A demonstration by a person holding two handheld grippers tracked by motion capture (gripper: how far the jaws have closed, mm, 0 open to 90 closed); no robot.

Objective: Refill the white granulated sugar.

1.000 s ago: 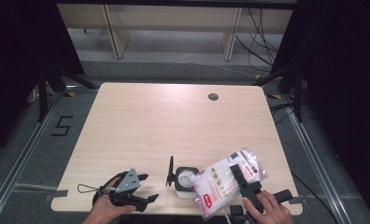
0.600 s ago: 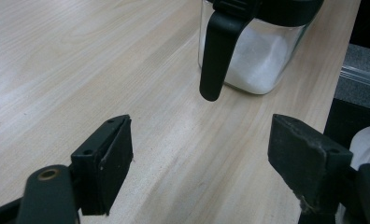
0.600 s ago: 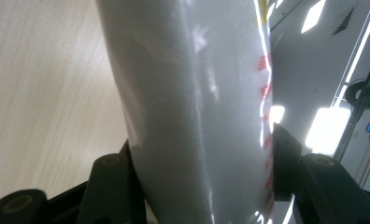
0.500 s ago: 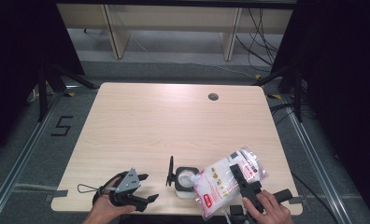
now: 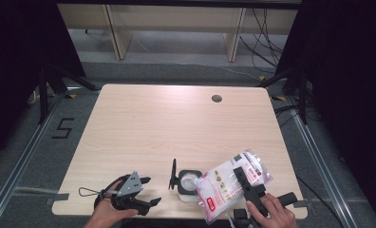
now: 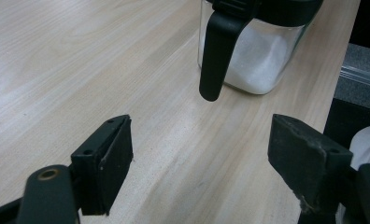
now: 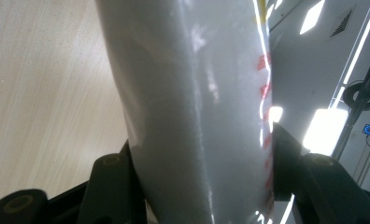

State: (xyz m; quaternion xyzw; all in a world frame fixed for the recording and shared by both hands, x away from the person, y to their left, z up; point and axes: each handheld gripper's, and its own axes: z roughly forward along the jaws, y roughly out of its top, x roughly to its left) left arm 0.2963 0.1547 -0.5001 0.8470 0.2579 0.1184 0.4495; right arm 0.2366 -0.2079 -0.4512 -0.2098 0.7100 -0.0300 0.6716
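Observation:
A clear plastic bag (image 5: 229,184) of white powder, with red print, is tilted over a small glass jar (image 5: 188,183) near the table's front edge. My right gripper (image 5: 247,184) is shut on the bag (image 7: 197,107), whose body bulges between the two jaws. The jar (image 6: 255,51) holds white powder and has a black rim. Its black lid (image 5: 173,174) is swung open to the left. In the left gripper view a black flap (image 6: 217,51) hangs down in front of the jar. My left gripper (image 5: 147,191) rests at the front left, open and holding nothing (image 6: 199,158).
The wooden table (image 5: 176,123) has a round cable hole (image 5: 217,99) at the back right. Dark floor with rails runs along both sides. Shelving and cables stand behind the table.

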